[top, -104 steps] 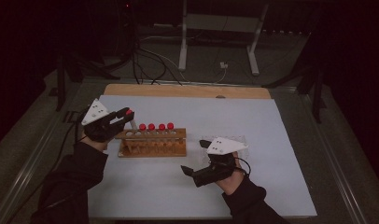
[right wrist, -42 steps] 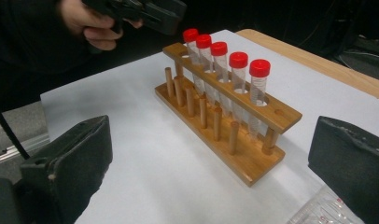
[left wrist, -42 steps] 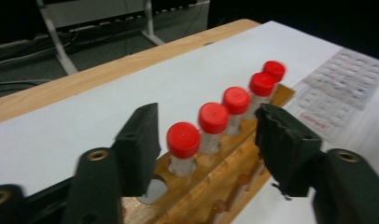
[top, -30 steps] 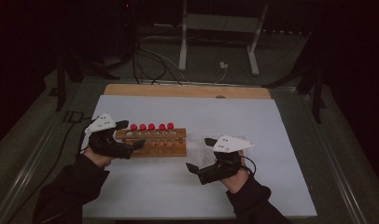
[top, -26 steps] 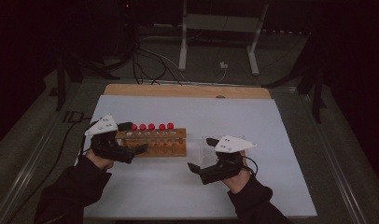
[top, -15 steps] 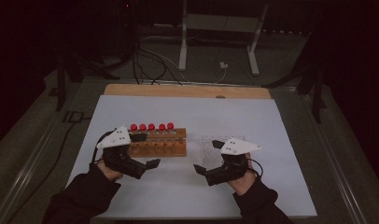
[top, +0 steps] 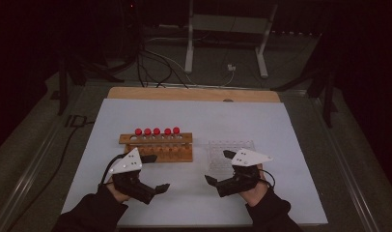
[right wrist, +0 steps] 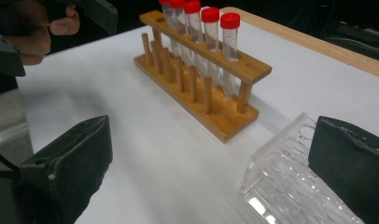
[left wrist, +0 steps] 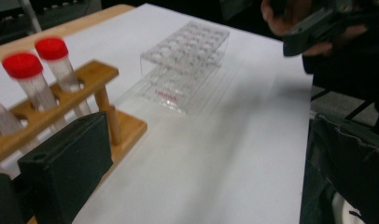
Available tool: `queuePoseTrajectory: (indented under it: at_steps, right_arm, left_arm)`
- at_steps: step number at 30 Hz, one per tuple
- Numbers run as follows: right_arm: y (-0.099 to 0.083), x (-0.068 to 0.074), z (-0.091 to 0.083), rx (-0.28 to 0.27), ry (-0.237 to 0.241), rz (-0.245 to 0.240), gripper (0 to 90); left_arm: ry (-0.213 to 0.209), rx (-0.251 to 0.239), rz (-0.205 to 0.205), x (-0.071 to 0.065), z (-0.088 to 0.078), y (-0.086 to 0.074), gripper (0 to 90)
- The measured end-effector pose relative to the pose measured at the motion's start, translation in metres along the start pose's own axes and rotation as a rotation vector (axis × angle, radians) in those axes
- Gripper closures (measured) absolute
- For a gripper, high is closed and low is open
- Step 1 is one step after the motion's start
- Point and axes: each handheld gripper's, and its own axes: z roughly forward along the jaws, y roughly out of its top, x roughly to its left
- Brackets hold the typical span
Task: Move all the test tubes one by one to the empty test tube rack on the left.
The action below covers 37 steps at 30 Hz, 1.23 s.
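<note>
White sheet (top: 261, 121) covering the table top, with a wooden strip (top: 194, 94) exposed along its far edge. On the sheet, a wooden test-tube rack (top: 158, 147) holding five red-capped tubes (top: 157, 131); just to its right, apart from it, a clear plastic well rack (top: 230, 151). Beyond the table, on the dark floor, loose cables (top: 160, 63) and a white metal stand (top: 228, 29).

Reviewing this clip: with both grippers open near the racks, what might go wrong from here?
1. The right gripper has one jaw over the clear plastic well rack; a careless close or sweep may shove that light rack.
2. The left gripper sits close to the wooden tube rack; a bump might tip its tall red-capped tubes.
</note>
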Motion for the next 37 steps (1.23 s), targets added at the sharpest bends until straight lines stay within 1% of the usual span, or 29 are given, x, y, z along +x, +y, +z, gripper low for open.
queuePoseTrajectory:
  at_steps: [3,6,8,10,13,15,17,19,20,21,22,25,28,30,37]
  right_arm:
    - [-0.003,0.001,0.001,0.008,0.001,-0.009,0.0]
    - [-0.007,0.002,0.001,0.011,-0.011,-0.026,0.0]
    - [-0.010,0.001,0.001,0.015,-0.016,-0.030,0.0]
    - [-0.013,0.000,0.000,0.020,-0.020,-0.024,0.0]
    - [-0.017,-0.002,0.000,0.023,-0.024,-0.022,0.0]
    - [-0.018,-0.003,-0.001,0.022,-0.027,-0.020,0.0]
    - [-0.018,-0.004,-0.001,0.021,-0.025,-0.021,0.0]
    - [-0.018,-0.004,-0.002,0.021,-0.028,-0.024,0.0]
    - [-0.018,-0.004,-0.001,0.022,-0.027,-0.025,0.0]
    - [-0.018,-0.004,-0.001,0.022,-0.026,-0.026,0.0]
    - [-0.018,-0.004,-0.001,0.022,-0.026,-0.027,0.0]
    - [-0.017,-0.003,0.000,0.026,-0.024,-0.031,0.0]
    - [-0.017,-0.003,0.000,0.023,-0.020,-0.033,0.0]
    - [-0.017,-0.003,0.000,0.024,-0.021,-0.035,0.0]
    - [-0.017,-0.004,0.000,0.024,-0.017,-0.031,0.0]
  left_arm:
    - [0.007,0.009,-0.003,0.000,0.001,-0.009,1.0]
    - [0.037,0.018,0.009,-0.002,0.002,-0.018,1.0]
    - [0.035,0.022,0.001,-0.002,0.001,-0.024,1.0]
    - [0.044,0.021,0.003,-0.002,0.001,-0.030,1.0]
    - [0.039,0.029,0.011,-0.001,0.002,-0.040,1.0]
    - [0.035,0.030,0.024,-0.001,0.002,-0.046,1.0]
    - [0.042,0.033,0.023,-0.001,0.003,-0.055,1.0]
    - [0.069,0.054,0.040,-0.001,0.005,-0.062,1.0]
    - [0.077,0.057,0.037,0.000,0.006,-0.065,1.0]
    - [0.079,0.051,0.022,0.002,0.006,-0.067,1.0]
    - [0.082,0.041,0.010,0.004,0.006,-0.068,1.0]
    - [0.102,0.026,-0.001,0.007,0.007,-0.069,1.0]
    - [0.107,0.015,-0.001,0.007,0.006,-0.068,1.0]
    - [0.108,0.014,0.003,0.007,0.005,-0.067,1.0]
    - [0.093,0.009,-0.003,0.006,0.005,-0.066,1.0]
